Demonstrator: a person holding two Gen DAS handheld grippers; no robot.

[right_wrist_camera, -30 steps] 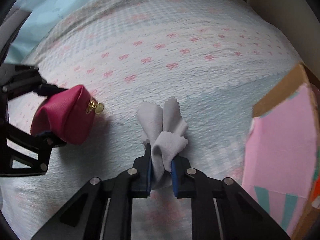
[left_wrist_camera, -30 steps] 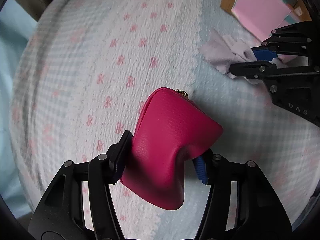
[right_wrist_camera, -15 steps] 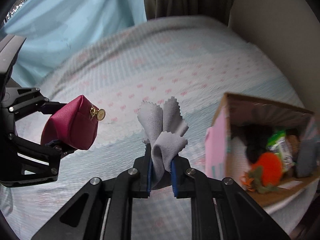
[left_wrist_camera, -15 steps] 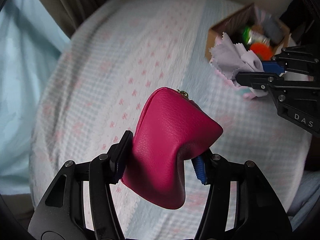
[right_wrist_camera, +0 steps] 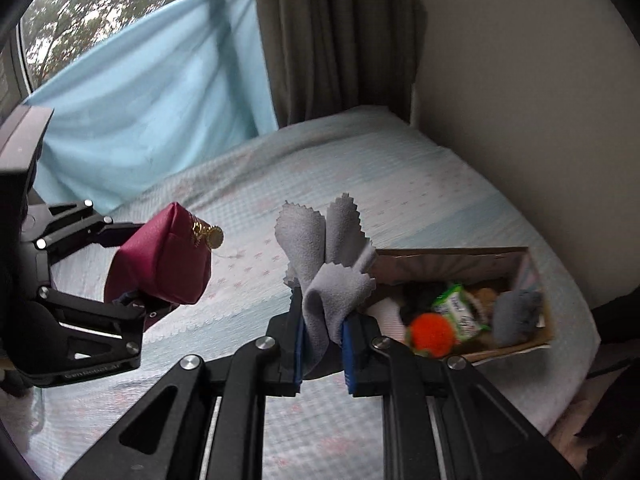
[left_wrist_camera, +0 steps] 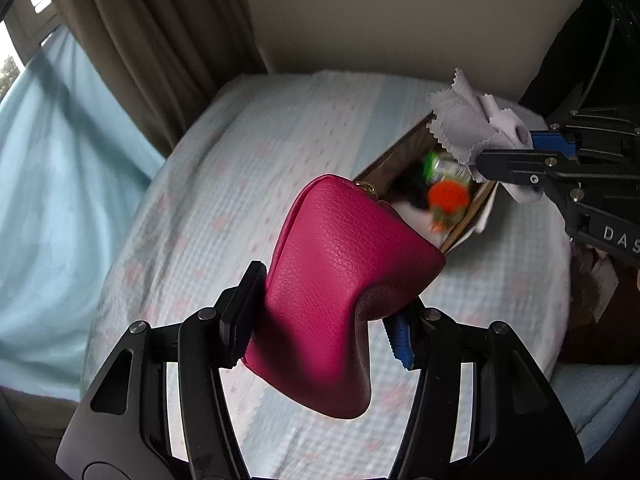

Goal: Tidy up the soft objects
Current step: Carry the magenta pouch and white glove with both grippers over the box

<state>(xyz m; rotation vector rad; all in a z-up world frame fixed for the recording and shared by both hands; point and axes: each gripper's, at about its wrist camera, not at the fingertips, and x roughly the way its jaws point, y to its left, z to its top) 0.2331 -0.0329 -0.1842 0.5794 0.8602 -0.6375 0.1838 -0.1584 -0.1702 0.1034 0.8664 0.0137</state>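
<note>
A magenta pouch (left_wrist_camera: 340,292) is pinched by the left gripper (left_wrist_camera: 324,332) and a grey cloth (right_wrist_camera: 328,276) by the right gripper (right_wrist_camera: 322,354) above the bed (box (right_wrist_camera: 516,258) nearby); slippage may be caused by loose folds.

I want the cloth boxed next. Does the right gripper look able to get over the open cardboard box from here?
Probably yes: the right gripper, shut on the grey cloth, hangs beside the cardboard box, whose top is open.
</note>
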